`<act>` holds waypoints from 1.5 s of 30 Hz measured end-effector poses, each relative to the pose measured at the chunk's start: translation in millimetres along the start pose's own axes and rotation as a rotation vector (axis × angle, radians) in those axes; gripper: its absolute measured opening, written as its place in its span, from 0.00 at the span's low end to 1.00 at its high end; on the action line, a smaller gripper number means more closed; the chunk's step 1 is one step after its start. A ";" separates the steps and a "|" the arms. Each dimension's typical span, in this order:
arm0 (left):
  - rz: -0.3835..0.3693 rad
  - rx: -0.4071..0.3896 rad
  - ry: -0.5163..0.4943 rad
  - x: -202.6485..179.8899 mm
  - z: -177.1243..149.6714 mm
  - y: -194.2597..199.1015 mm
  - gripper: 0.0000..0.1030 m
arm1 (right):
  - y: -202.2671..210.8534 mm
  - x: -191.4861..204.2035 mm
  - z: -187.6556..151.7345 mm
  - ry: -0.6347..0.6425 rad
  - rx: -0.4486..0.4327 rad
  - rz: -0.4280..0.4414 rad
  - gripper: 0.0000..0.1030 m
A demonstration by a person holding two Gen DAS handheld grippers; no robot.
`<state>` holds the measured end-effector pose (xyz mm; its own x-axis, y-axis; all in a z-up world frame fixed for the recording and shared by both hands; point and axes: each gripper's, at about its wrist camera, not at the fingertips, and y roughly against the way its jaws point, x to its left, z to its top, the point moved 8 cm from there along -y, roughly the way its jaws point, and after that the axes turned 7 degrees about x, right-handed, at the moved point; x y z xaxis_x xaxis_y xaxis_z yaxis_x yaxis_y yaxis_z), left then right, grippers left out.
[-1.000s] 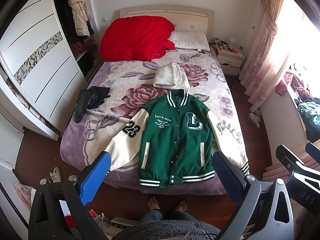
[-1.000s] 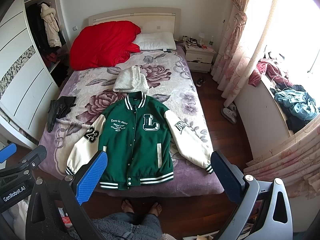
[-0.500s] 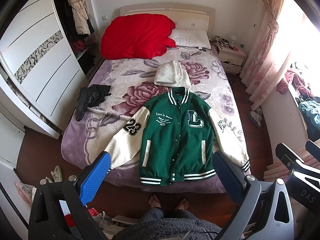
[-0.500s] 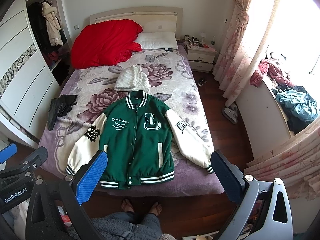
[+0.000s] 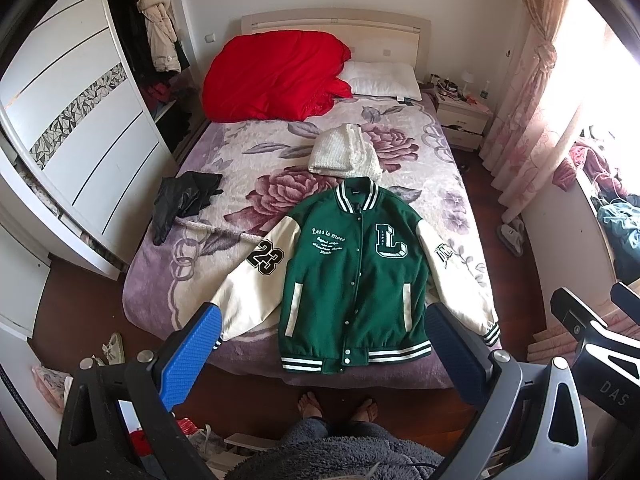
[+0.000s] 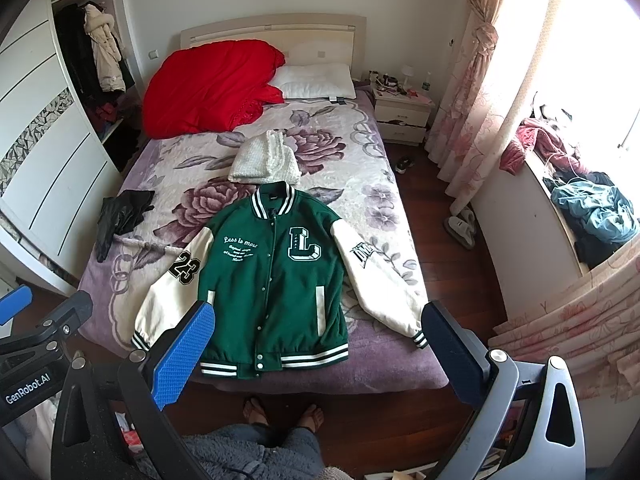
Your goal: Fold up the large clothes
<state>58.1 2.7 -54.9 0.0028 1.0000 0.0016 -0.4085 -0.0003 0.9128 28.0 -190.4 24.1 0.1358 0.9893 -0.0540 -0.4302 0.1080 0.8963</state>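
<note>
- Green body, cream sleeves: the varsity jacket (image 5: 352,280) lies face up and snapped shut on the near half of the bed (image 5: 224,148), hem at the near edge, collar pointing to the far headboard. Its long axis runs near to far, straight away from the person standing at the foot of the bed.
- Both sleeves splay outward and toward the near edge: the left sleeve (image 5: 256,284), marked "23", and the right sleeve (image 6: 380,280), with its cuff close to the bed's near right corner.
- The left gripper (image 5: 320,356) hangs above and short of the hem, jaws spread wide and empty; in its view the blue pad sits over the left cuff.
- The right gripper (image 6: 316,348) hovers likewise, jaws spread wide, holding nothing and not touching the cloth; its dark pad frames the right cuff.
- Judgement: folding has not begun. Each sleeve lies on the side of its own gripper, so the left gripper is nearer the "23" sleeve and the right gripper nearer the other; either sleeve would fold inward across the long axis.
- A folded white knit (image 5: 344,156) touches or nearly touches the collar on the far side; a black garment (image 5: 184,200) lies well apart at the left.
</note>
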 end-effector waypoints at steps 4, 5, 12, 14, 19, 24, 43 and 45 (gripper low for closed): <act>0.001 -0.002 0.000 0.6 1.2 0.9 1.00 | -0.5 -0.2 0.1 -0.001 -0.001 0.001 1.00; 0.002 -0.002 0.000 1.9 3.4 1.1 1.00 | 0.1 -0.7 0.0 0.001 0.000 0.001 1.00; 0.003 -0.004 0.000 1.8 4.0 2.2 1.00 | 0.5 -0.9 0.3 0.000 0.000 0.002 1.00; 0.004 -0.006 0.001 4.6 9.4 3.9 1.00 | 0.6 -0.8 0.4 0.000 -0.001 0.001 1.00; 0.004 -0.008 0.001 6.7 15.3 5.5 1.00 | -0.6 0.0 3.2 0.001 -0.004 0.002 1.00; 0.004 -0.016 -0.002 10.8 28.2 7.7 1.00 | 0.3 1.1 7.1 0.003 -0.006 0.003 1.00; 0.175 -0.074 -0.058 41.5 56.9 -141.0 1.00 | -149.8 -75.1 9.0 -0.371 0.162 -0.003 1.00; 0.202 -0.020 -0.079 38.8 52.0 -184.2 1.00 | -188.7 -102.5 -6.2 -0.458 0.206 -0.017 0.93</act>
<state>181.0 41.4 -201.8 -0.0096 0.9763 0.2162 -0.4260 -0.1996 0.8824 89.8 -311.5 -142.2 0.5390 0.8377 0.0877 -0.2456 0.0568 0.9677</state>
